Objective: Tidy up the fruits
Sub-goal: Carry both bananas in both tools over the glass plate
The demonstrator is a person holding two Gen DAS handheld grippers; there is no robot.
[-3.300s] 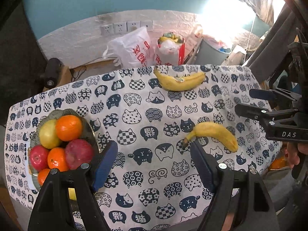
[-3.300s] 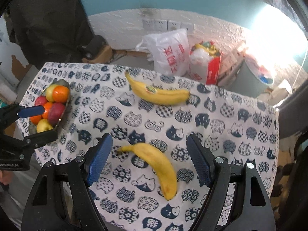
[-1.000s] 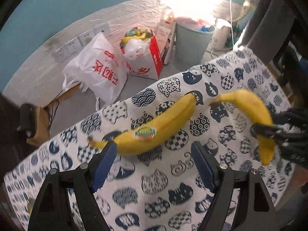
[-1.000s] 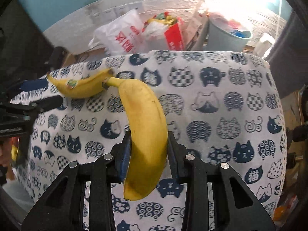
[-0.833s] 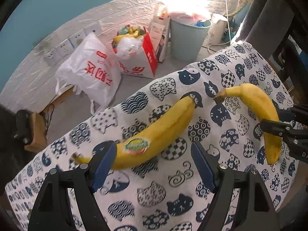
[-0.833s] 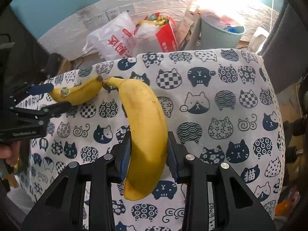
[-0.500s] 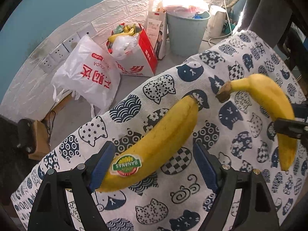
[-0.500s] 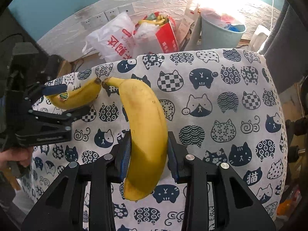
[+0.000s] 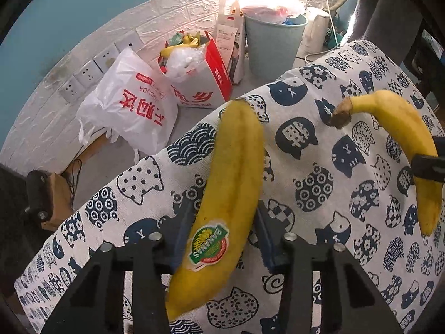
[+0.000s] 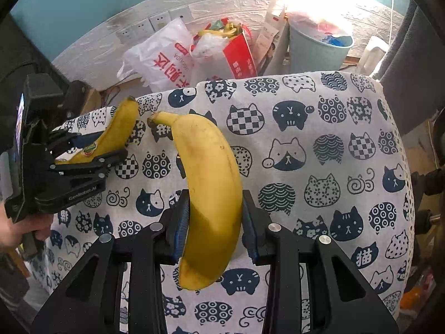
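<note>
Closing now: left gripper (image 9: 222,232) jaws are coming in on the stickered banana (image 9: 230,194), which sits between the pads and looks pinched at its lower middle. 1 second ago those jaws stood wide with the fruit lying across the cloth ahead of them; now the gripper has dropped onto it, so the banana runs straight up the frame between the fingers. Judgement: grasp is about made, not yet confirmed by a lift.

Right gripper (image 10: 214,222) is clamped tight on the second banana (image 10: 211,183), pads on both flanks around its lower half, stem end pointing away toward the far table edge. No change there over the last second; it holds the fruit up off the cat-print tablecloth (image 10: 319,139).

From the right wrist view, the left tool sits at the left with a hand (image 10: 22,231) on its grip, stickered banana tip sticking out past it, close to the other banana's stem but not touching.

Meaning for the task: 2 bananas, 1 per gripper, both nearly ready to carry. No fruit bowl visible in either current view, so the drop-off spot can't be told from here.

Past the table edge: white plastic bag (image 9: 128,111), red-and-white bag (image 9: 205,83), grey-blue bin (image 9: 272,44), wall sockets (image 10: 155,23).
</note>
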